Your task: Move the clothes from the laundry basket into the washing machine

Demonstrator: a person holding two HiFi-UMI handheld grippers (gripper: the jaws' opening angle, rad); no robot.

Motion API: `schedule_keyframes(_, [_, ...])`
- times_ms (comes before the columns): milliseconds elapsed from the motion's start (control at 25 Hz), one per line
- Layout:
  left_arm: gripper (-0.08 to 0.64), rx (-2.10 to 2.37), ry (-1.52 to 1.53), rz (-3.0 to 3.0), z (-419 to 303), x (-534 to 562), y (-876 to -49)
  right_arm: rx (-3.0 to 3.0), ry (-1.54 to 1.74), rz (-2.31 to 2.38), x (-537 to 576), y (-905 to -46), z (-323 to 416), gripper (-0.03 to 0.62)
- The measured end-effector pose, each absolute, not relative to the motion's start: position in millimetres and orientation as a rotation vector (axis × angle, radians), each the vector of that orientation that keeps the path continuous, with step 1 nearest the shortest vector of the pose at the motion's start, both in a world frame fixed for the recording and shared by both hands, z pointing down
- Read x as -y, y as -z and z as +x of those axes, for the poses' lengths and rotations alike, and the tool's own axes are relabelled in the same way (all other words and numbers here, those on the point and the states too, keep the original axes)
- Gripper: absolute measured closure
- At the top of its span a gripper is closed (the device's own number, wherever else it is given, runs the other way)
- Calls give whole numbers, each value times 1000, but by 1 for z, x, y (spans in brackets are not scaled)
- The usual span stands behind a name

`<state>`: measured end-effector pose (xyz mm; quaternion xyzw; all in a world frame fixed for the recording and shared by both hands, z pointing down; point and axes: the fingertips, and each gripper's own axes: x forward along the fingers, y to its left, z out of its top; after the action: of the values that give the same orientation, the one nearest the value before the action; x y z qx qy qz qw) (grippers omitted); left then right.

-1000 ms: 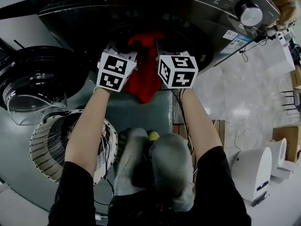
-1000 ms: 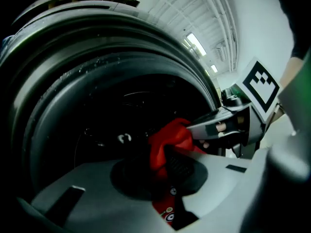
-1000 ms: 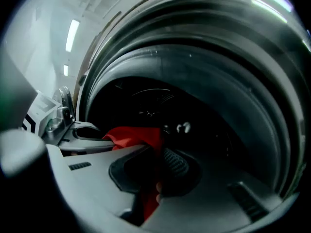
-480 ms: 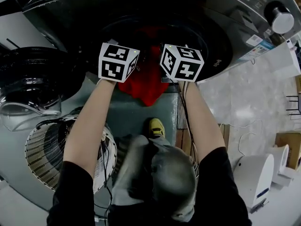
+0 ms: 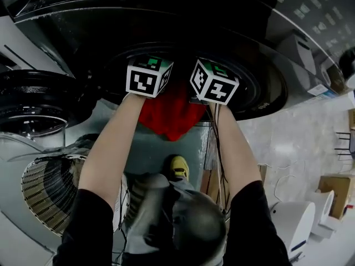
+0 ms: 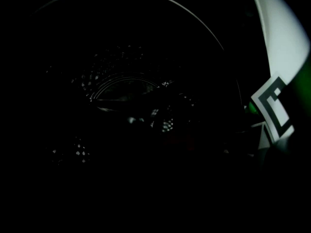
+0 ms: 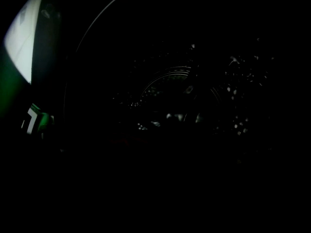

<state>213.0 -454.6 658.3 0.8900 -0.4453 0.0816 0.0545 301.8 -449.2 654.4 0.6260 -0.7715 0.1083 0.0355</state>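
**Left tool (image 5: 148, 77) and right tool (image 5: 214, 82) at the washing machine (image 5: 277, 54) mouth**

Both tools point side by side into the machine's dark round opening. The right tool's jaws are closed. The left tool's jaws are lost in darkness, so I cannot tell their state. A red garment (image 5: 169, 115) hangs just beneath both tools, down past the opening's lower rim. The laundry basket (image 5: 47, 195) stands at lower left.

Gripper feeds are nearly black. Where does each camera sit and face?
Head view: on head, steeply down at washer, red garment; forearms, left cube, right cube, legs show.
Left gripper view: by left cube, facing into dark drum; right cube at right edge.
Right gripper view: by right cube, same drum; left cube at left edge.
Both gripper views share drum.
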Motion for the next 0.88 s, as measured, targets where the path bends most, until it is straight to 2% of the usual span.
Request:
schedule_keyframes(280, [488, 1398, -173, 2677, 222, 490, -647, 2371, -236, 2066, 484, -635, 310, 560])
schedule_keyframes(520, [461, 1360, -257, 2570, 218, 495, -681, 2324, -324, 1959, 480, -690, 315, 557])
schedule_keyframes(680, [418, 1364, -337, 2532, 213, 500, -703, 2294, -430, 1927, 484, -703, 316, 511])
schedule_keyframes(880, [342, 1367, -339, 2512, 211, 495, -697, 2242, -492, 1931, 487, -711, 317, 487])
